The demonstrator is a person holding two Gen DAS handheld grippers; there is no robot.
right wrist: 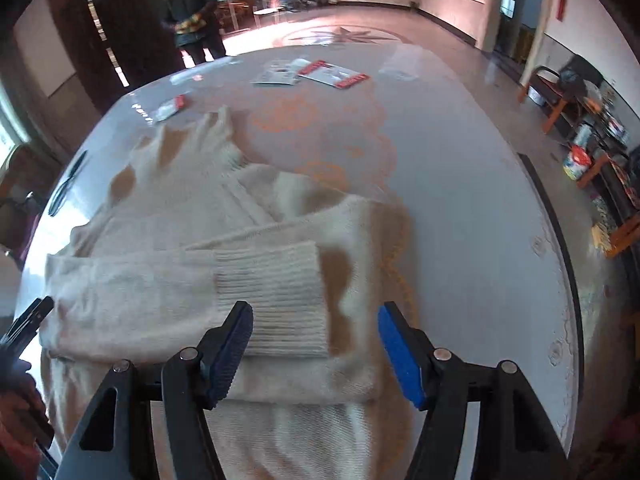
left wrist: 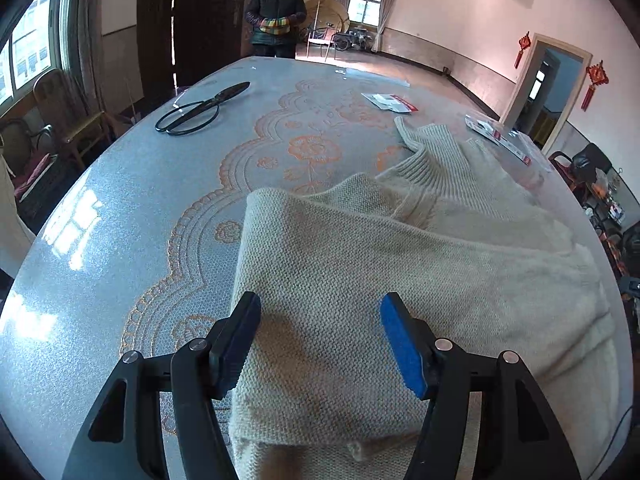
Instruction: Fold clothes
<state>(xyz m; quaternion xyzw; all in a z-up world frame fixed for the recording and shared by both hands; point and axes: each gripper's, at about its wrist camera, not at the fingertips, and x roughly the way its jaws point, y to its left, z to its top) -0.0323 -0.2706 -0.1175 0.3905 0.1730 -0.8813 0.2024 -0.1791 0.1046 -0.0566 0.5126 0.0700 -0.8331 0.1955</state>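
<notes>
Sweater lies partly folded on the table, sleeve cuff laid across its body. Your left gripper and right gripper hover above the sweater, both spread wide and holding nothing. Risk: grab one knit layer only and the folded sleeve will likely slide off the sweater.

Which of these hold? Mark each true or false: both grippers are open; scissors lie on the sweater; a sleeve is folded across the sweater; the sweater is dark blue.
1. Both the left gripper and the right gripper are open: true.
2. The scissors lie on the sweater: false, they lie apart on the table.
3. A sleeve is folded across the sweater: true.
4. The sweater is dark blue: false, cream.
</notes>
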